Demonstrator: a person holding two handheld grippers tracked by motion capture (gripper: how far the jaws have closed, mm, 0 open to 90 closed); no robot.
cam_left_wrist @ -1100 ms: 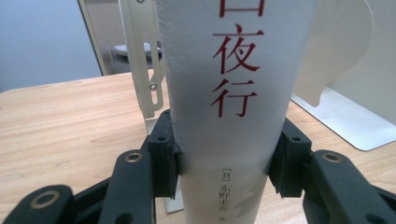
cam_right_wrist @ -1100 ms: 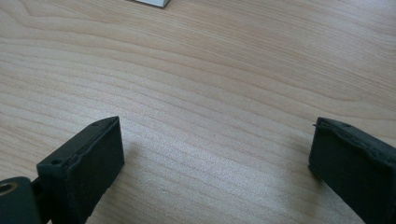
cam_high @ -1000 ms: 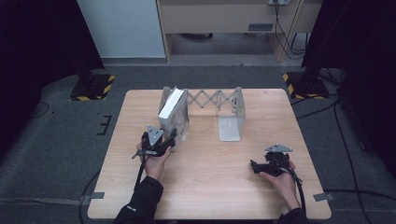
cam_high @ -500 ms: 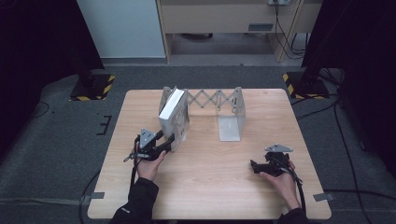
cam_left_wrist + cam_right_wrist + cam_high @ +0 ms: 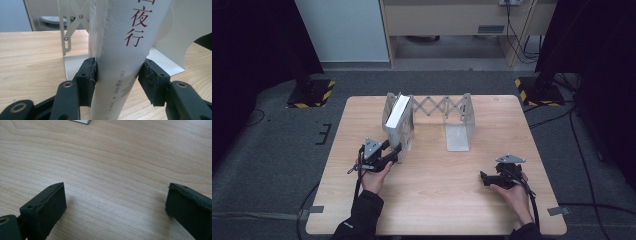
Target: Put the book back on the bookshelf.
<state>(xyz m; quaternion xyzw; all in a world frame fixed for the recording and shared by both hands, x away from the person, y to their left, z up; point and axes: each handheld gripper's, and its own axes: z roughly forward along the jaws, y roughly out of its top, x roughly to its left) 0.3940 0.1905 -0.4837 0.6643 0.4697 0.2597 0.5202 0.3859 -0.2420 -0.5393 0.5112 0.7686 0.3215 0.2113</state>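
A white book [image 5: 397,117] with red characters on its spine [image 5: 120,50] stands upright against the left plate of a metal book rack [image 5: 439,106]. My left gripper [image 5: 398,151] reaches it from the near side. In the left gripper view [image 5: 117,75] the two black pads touch the low end of the spine on both sides. The jaws have just been opening slightly with the book still between them. My right gripper [image 5: 483,178] rests low over the table at the near right, open, with bare wood between its jaws [image 5: 115,202].
The rack has scissor links joining two white plates, and its right plate [image 5: 459,132] stands with no book. The wooden table [image 5: 437,205] sits on grey carpet. Cables trail from both grippers toward the near edge.
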